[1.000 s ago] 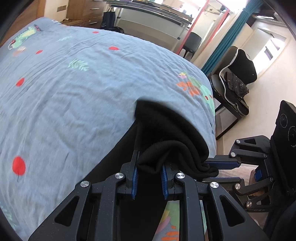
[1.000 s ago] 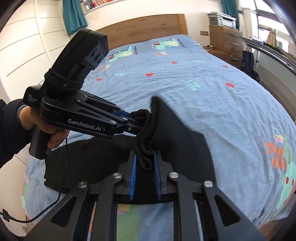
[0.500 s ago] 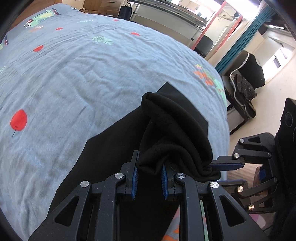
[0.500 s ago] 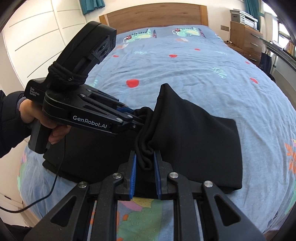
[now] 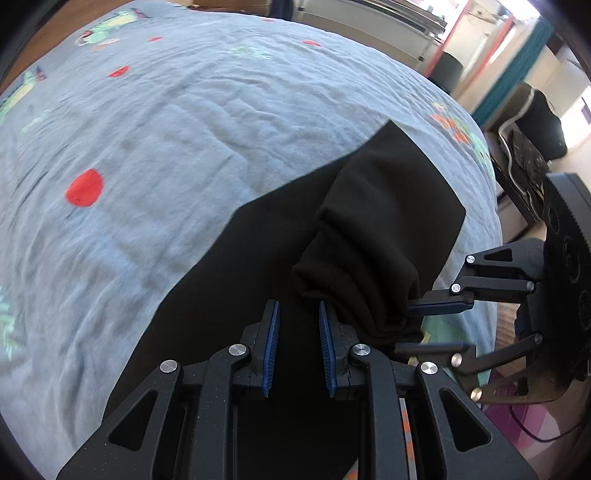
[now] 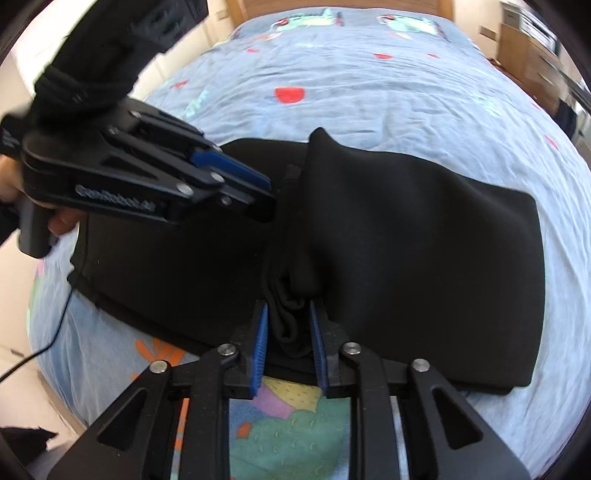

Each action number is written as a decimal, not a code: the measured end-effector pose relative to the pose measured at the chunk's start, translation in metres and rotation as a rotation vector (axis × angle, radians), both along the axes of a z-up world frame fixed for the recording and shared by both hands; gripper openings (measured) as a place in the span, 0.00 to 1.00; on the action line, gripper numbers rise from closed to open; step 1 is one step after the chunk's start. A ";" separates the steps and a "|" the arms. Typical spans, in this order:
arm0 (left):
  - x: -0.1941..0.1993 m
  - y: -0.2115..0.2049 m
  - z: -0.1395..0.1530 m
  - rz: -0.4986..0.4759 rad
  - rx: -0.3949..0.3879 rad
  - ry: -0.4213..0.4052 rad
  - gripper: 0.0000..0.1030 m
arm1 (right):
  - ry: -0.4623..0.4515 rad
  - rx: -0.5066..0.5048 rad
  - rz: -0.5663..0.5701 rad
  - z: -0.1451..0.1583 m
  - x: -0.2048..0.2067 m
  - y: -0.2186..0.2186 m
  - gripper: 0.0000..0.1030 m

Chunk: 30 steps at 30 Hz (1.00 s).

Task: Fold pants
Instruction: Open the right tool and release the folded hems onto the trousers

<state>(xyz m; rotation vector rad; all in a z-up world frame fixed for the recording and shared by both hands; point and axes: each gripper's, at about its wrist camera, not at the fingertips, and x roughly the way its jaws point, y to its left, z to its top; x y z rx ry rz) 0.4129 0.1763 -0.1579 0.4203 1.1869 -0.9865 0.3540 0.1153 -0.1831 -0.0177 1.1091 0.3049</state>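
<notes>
The black pants point(image 6: 424, 251) lie folded over on the blue bedspread point(image 6: 369, 85), one half doubled onto the other. My right gripper point(image 6: 288, 321) is shut on a bunched fold of the pants at their near edge. My left gripper point(image 5: 297, 325) is open, its jaws apart with flat black fabric beneath and nothing between them; the raised bunch of the pants point(image 5: 369, 251) sits just to its right. The left gripper point(image 6: 236, 184) also shows in the right wrist view, hovering over the pants. The right gripper point(image 5: 436, 325) shows in the left wrist view at the bunch.
The bedspread point(image 5: 147, 147) has red dots and cartoon prints. The wooden headboard point(image 6: 332, 5) is at the far end, a dresser point(image 6: 532, 55) at the right. A black chair point(image 5: 532, 125) stands beyond the bed's foot. A cable point(image 6: 44, 343) hangs off the left edge.
My left gripper has let go of the bunched fabric and opened. Both grippers came down and the lifted half of the pants now lies flatter on the lower half.
</notes>
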 end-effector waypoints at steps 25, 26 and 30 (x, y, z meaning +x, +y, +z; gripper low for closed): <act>-0.050 0.011 0.024 0.895 -0.225 0.247 0.40 | 0.098 -0.114 0.993 0.049 0.115 -0.062 0.62; -0.050 0.010 0.020 0.906 -0.224 0.253 0.40 | 0.157 -0.120 1.032 0.040 0.128 -0.061 0.62; -0.047 0.004 0.003 0.938 -0.237 0.304 0.40 | 0.262 -0.122 1.112 0.020 0.146 -0.053 0.62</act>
